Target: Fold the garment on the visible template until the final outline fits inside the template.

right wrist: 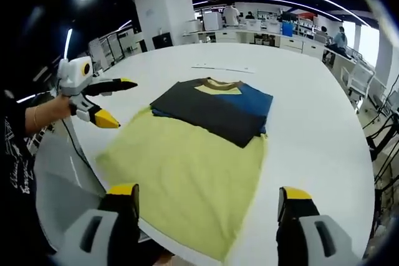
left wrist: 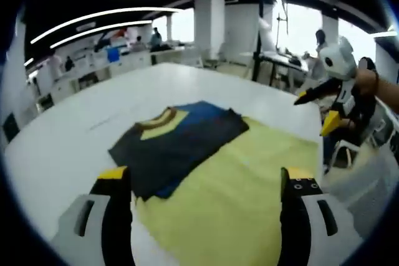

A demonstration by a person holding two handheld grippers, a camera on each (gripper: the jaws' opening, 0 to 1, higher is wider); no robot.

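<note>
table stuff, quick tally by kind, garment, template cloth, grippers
folded dark garment: 1
yellow template cloth: 1
grippers: 2, the left gripper and the right gripper, both with jaws apart and empty
total: 4, over one white table

Folded dark garment (right wrist: 212,110) on yellow template (right wrist: 187,179), white table (right wrist: 312,123), left tongs (right wrist: 118,101) apart, right tongs (right wrist: 209,200) apart.

Bright ceiling strip lights (left wrist: 100,15), window glare (left wrist: 305,26), soft overall blur, strong fisheye bending, shadows perhaps faint
</note>
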